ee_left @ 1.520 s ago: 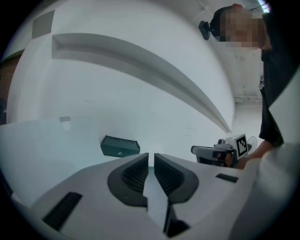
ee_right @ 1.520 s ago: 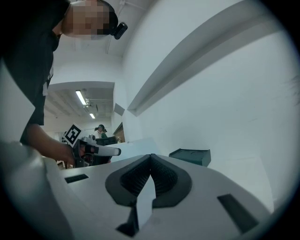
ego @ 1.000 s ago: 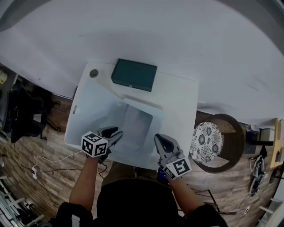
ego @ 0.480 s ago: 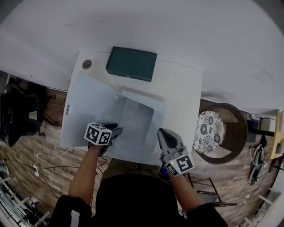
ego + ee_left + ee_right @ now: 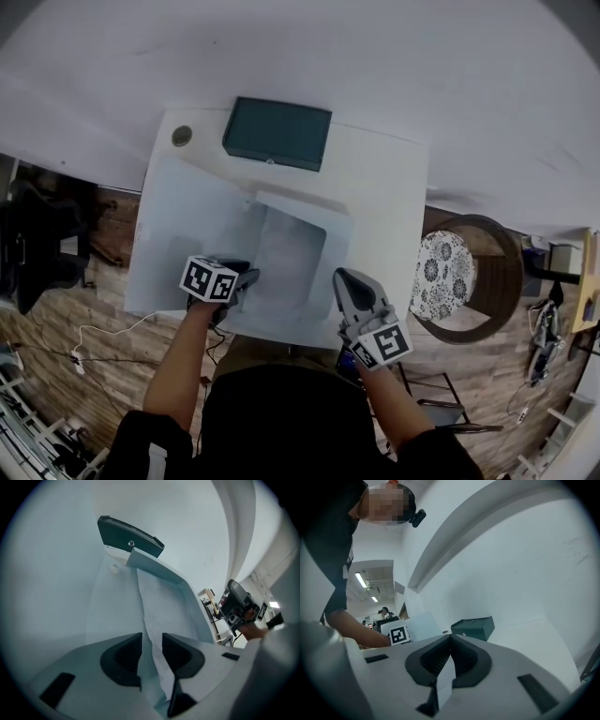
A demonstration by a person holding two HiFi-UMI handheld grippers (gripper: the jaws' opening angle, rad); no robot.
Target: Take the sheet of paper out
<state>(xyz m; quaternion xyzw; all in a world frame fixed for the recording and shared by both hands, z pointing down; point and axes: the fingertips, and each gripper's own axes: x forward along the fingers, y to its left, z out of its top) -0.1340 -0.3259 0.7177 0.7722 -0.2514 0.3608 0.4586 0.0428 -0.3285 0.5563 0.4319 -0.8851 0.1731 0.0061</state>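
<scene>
Pale-blue plastic, what looks like an opened folder [image 5: 192, 220], covers the left half of the white table [image 5: 389, 187], with a teal box [image 5: 277, 146] at its far end. At the lower left of the folder sits the left gripper [image 5: 246, 281]. Its jaws stand wide apart.

The sheet of paper [image 5: 291, 253] lies in the folder at the middle of the head view. Its long axis runs from the table's near edge up toward the box. The coming pull turns on one relation: the paper's left edge at its near end sits directly at the left gripper's tips, so that hand is clearly the nearer one. Closing there and drawing back toward the lower edge of the frame, along the long axis, looks like the natural way out.

Right of the paper, the right gripper [image 5: 345, 281] hovers at the folder's lower right corner with its jaw tips together. I cannot tell whether they nip any plastic. A patterned stool [image 5: 441, 291] stands beyond the table at the far right.

The head view gives the layout, but the left jaws are hard to read there. The left gripper view shows the crinkled edge of the sheet of paper [image 5: 161, 606] passing up through the gap of the left gripper [image 5: 151, 637], with the pads not pressing on it, and a raised fold of the folder [image 5: 187, 590] to its right. The right gripper view shows the right gripper [image 5: 450, 638] closed and pointing almost level at the teal box [image 5: 473, 627]; the paper is not clear there.
</scene>
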